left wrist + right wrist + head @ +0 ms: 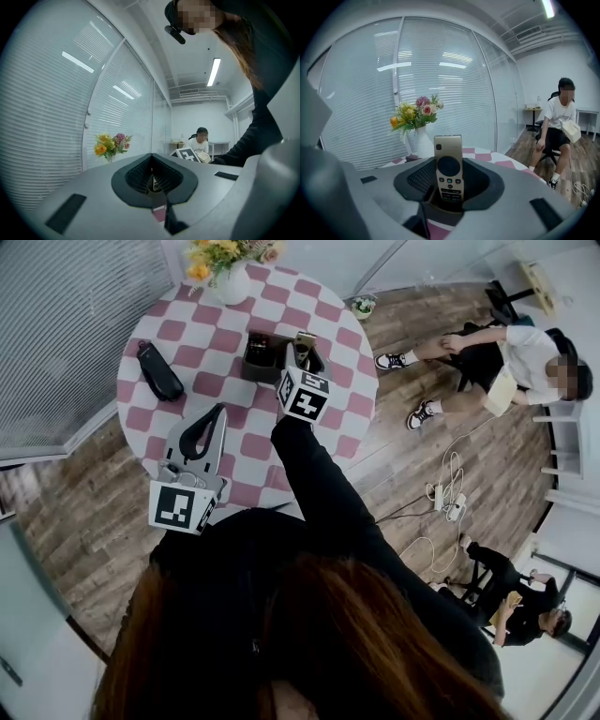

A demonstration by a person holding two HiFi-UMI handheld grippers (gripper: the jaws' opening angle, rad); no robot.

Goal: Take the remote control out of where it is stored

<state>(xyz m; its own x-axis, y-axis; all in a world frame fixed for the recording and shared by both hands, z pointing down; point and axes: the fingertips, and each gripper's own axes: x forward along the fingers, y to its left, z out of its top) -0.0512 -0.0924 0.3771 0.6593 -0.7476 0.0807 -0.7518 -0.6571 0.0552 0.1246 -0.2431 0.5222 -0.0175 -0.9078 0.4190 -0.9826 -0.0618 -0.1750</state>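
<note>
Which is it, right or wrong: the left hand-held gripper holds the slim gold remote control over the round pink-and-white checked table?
Wrong on one point: the right hand-held gripper, not the left, holds the slim gold remote control over the round pink-and-white checked table. The right gripper view shows it clamped between the jaws; the left hand-held gripper is shut on nothing.

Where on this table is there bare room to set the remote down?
Bare cloth lies right of the storage box toward the table rim, and between the black case and the box. Crowded around the vase, box and right gripper.
</note>
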